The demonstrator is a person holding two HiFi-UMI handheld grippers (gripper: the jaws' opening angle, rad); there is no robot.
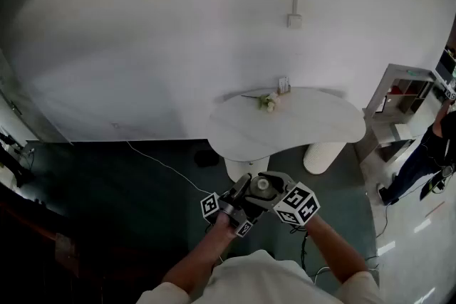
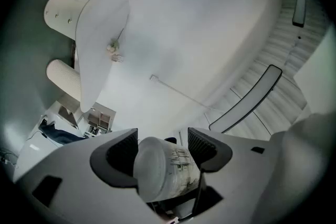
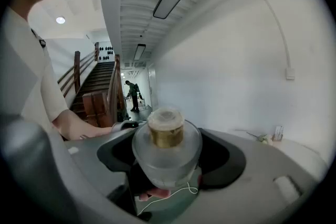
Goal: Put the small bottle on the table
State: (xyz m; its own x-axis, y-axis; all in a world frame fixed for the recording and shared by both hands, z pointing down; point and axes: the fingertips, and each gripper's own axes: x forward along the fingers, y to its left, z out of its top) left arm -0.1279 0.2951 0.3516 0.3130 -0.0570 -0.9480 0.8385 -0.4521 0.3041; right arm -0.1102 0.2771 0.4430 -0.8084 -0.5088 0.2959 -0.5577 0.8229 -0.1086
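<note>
The small bottle (image 1: 262,185) is frosted, with a gold neck, and I hold it in front of my chest, well short of the white table (image 1: 285,121). My left gripper (image 1: 246,197) points steeply up from below, and its pads lie against the bottle's (image 2: 163,168) lower body. My right gripper (image 1: 276,192) comes in almost level. Its jaws stand wide around the upright bottle (image 3: 167,149), which fills the gap between them. In the gripper views the left gripper (image 2: 163,144) and right gripper (image 3: 168,153) each show the bottle between their pads.
A small flower sprig (image 1: 268,102) and a little card (image 1: 283,85) lie on the table's far side. A ribbed white pedestal (image 1: 324,155) stands by its right end. A cable (image 1: 164,167) crosses the dark green floor. A person (image 1: 427,153) and a shelf unit (image 1: 402,92) stand at the right.
</note>
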